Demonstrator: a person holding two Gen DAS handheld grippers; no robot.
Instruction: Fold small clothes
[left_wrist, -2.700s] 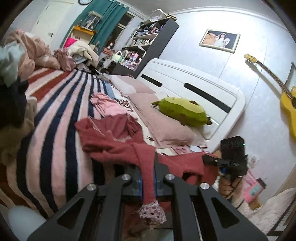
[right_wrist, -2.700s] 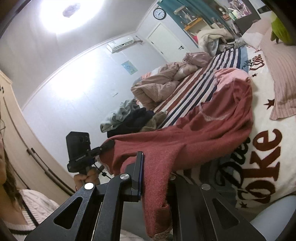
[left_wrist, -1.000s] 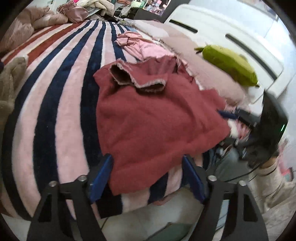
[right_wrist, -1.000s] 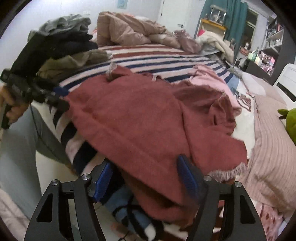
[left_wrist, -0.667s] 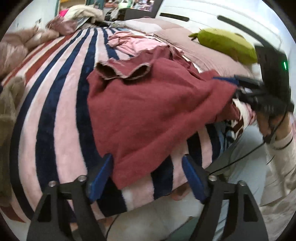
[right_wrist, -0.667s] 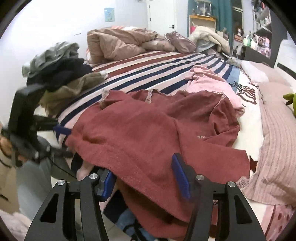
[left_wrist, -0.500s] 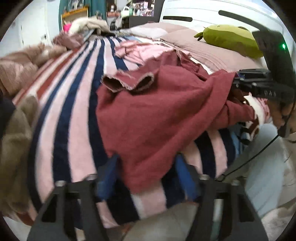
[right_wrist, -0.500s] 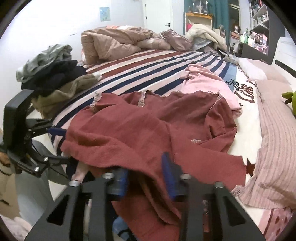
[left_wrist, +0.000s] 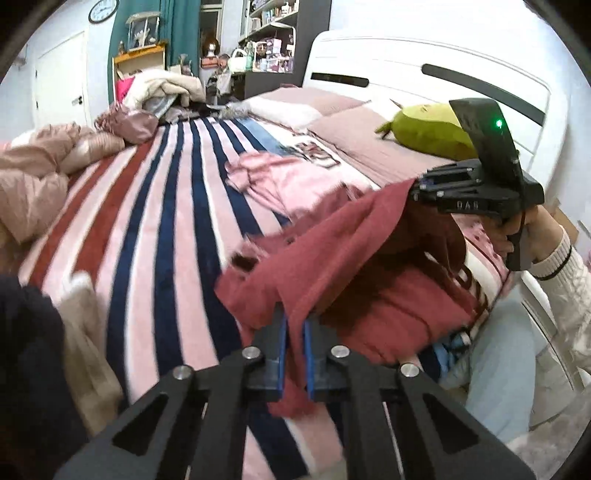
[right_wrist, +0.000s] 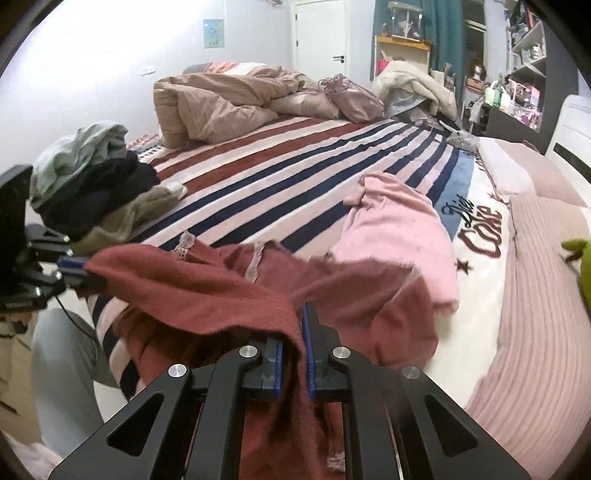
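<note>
Left wrist view, left gripper (left_wrist: 294, 325) pinching red garment (left_wrist: 343, 266), striped blanket (left_wrist: 177, 221) beneath

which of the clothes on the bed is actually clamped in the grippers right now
The dark red knit top. Both the left gripper and the right gripper pinch its edge, lifting it. The pink garment beyond lies loose on the striped blanket.

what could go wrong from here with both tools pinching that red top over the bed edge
1. The left tool and right tool each pinch only a thin edge of the red top; the knit may slip out if pulled taut.
2. The top's far part lies against the pink garment, so lifting could drag it along.
3. Much of the top hangs bunched below the held edge over the striped blanket, so the fold may land uneven.
</note>
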